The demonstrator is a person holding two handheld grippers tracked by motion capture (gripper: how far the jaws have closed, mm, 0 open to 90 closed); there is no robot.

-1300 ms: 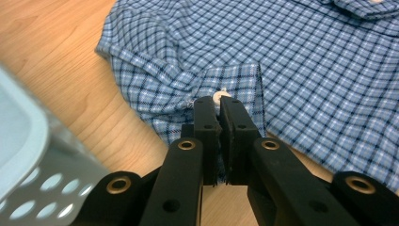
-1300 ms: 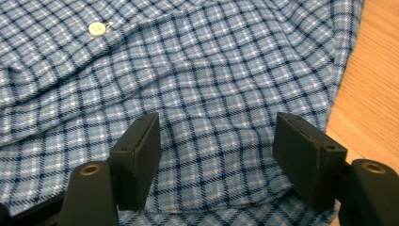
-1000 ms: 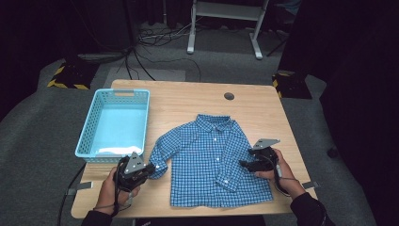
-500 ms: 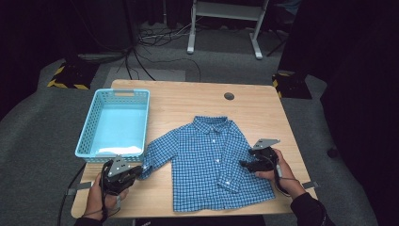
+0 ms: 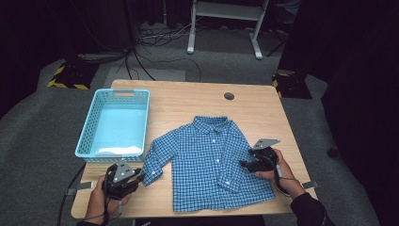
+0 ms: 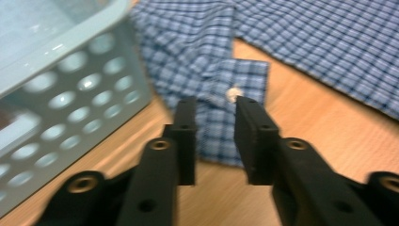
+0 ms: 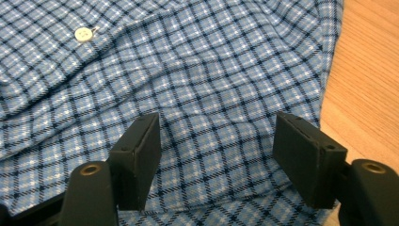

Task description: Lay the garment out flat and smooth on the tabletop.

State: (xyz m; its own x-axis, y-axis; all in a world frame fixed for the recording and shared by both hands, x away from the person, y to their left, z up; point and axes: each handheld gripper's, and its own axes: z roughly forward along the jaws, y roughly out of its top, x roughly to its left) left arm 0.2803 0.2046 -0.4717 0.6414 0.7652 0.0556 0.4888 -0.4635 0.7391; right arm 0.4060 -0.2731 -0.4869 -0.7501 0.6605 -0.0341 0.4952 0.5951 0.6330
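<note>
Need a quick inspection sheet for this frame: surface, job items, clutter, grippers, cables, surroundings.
Surface: wooden table, round hole near the far edge.
Job's things: blue checked shirt lying flat, front up, sleeves spread; its left-side cuff lies beside the basket.
Clutter: light blue basket at the table's left; something pale lies in its near end, too unclear to identify.
Grippers: left gripper jaws have just been opening, cuff between them, pads off the cloth; right gripper open over the shirt's other side.
Cables: one trails from the left gripper off the table edge; more lie on the floor beyond.
Surroundings: grey floor, white frame legs, hazard-striped blocks, dark background.
</note>
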